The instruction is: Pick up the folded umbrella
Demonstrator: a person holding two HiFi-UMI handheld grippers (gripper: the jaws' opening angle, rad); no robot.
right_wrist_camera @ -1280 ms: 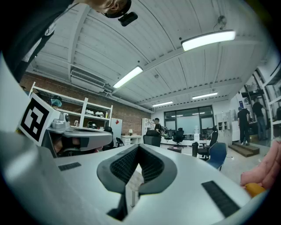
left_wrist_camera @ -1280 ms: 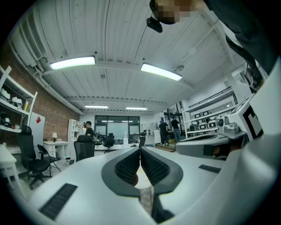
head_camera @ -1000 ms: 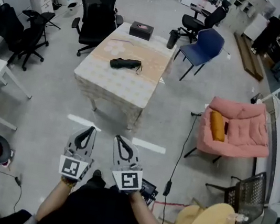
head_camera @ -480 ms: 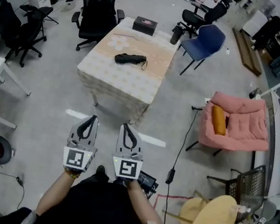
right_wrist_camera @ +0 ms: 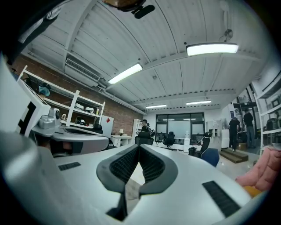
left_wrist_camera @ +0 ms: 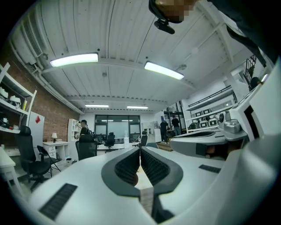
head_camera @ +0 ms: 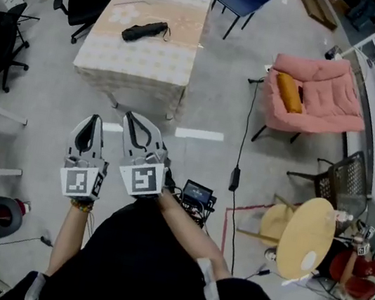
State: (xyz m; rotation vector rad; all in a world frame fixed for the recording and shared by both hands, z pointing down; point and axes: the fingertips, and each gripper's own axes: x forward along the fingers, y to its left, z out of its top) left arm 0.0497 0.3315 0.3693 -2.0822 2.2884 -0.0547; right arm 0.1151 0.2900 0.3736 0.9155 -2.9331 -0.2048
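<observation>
Folded umbrella [head_camera: 145, 30] lies on table [head_camera: 136, 67], near its middle. L hand-held gripper [head_camera: 93, 121] & R hand-held gripper [head_camera: 133, 119]: jaws pressed together, nothing btwn them, both well short of table, over floor [head_camera: 215, 115].

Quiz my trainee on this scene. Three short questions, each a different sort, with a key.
1. True or false: the folded umbrella lies on the table.
2. What lies on the pink armchair? A: an orange cushion. B: a laptop. C: a helmet.
3. Fill the gap: the jaws of the left tool and of the right tool are both ____, with nothing between them.

Key: 1 true; 2 A; 3 shut.
</observation>
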